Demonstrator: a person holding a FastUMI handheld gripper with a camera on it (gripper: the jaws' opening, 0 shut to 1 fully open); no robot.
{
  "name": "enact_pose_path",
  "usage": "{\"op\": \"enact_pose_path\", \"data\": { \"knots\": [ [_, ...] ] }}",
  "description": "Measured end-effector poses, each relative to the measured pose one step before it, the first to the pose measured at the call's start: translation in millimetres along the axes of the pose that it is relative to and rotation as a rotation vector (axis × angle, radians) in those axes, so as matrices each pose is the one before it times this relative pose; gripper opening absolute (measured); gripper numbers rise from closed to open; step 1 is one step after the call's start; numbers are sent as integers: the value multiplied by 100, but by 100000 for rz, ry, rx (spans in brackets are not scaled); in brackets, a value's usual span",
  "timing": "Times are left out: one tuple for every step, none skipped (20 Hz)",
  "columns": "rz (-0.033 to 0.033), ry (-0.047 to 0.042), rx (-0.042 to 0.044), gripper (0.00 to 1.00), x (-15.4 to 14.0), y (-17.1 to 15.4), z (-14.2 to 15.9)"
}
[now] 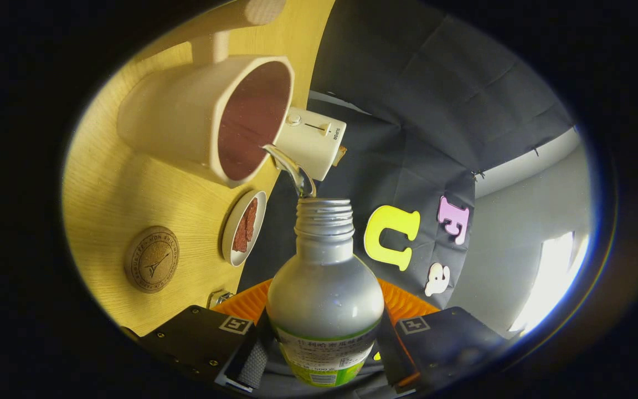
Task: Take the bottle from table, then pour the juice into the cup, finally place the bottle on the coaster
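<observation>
At the bottom centre of the frame our gripper (323,354) is clamped on the bottle (324,310), a finger pressing each side of its labelled lower body, so that the bottle cannot slip while we hold it tipped over. We grip it low, which leaves the shoulder and the open threaded neck free to reach forward. Just above the neck, in the middle of the frame, a clear stream (292,166) curves out of the mouth and over the rim of the cup (208,119) at upper left; we hold the neck close to that rim so the arc lands inside and not on the table (114,199). The cup's inside looks dark reddish, and we cannot tell how full it is. Left of the bottle lies a small dish (244,227) holding something brownish red, and further left, at lower left, the round coaster (152,259) sits bare, apart from the cup, where the bottle should go next. Behind the cup stands a white appliance (312,141) with a slider.
</observation>
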State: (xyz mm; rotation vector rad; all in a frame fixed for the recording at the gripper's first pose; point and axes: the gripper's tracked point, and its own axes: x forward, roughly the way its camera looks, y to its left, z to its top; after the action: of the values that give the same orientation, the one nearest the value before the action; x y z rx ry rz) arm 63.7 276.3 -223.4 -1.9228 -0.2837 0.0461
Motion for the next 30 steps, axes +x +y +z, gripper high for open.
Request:
{"op": "enact_pose_path", "data": {
  "knots": [
    [-170, -19, -520, 80, 97, -27, 47],
    [-251, -142, -127, 80, -61, -78, 49],
    [-145, -181, 86, 80, 65, 5, 70],
    [328, 14, -118, 80, -40, 112, 7],
    [58, 125, -189, 80, 62, -9, -64],
    [-114, 86, -438, 80, -81, -47, -52],
    [-50, -3, -318, 80, 4, -51, -31],
    [103, 25, -278, 80, -125, 33, 9],
    [-10, -124, -224, 80, 42, 1, 45],
    [-261, -4, -648, 80, -79, -71, -13],
    [-402, -244, -689, 80, -31, -76, 41],
    [113, -158, -598, 80, 85, 32, 3],
    [734, -21, -415, 80, 520, 48, 111],
    [168, -87, -291, 80, 107, -80, 67],
    [-72, -215, -744, 80, 135, -174, 61],
    [-166, -142, -515, 80, 24, -50, 149],
    [211, -37, -459, 80, -82, -21, 56],
    [311, -113, -470, 80, -21, 55, 70],
    [213, -97, -691, 80, -117, 88, 71],
    [363, -186, -983, 80, -220, 39, 10],
    [1401, -176, -1509, 80, -11, 263, 40],
    [391, -128, -1575, 80, 132, 63, 87],
    [-160, -294, -1301, 80, 44, -42, 78],
    [283, -275, -1418, 80, 9, -15, 144],
    [264, -144, -658, 80, 207, -25, 17],
    [484, 10, -466, 80, 19, 51, 7],
    [766, -163, -766, 80, 50, 109, 72],
    [459, -48, -960, 80, -118, 34, 80],
    [137, -361, -910, 80, 14, -44, -29],
    [-211, -318, -891, 80, 11, -146, 31]
  ]
}}
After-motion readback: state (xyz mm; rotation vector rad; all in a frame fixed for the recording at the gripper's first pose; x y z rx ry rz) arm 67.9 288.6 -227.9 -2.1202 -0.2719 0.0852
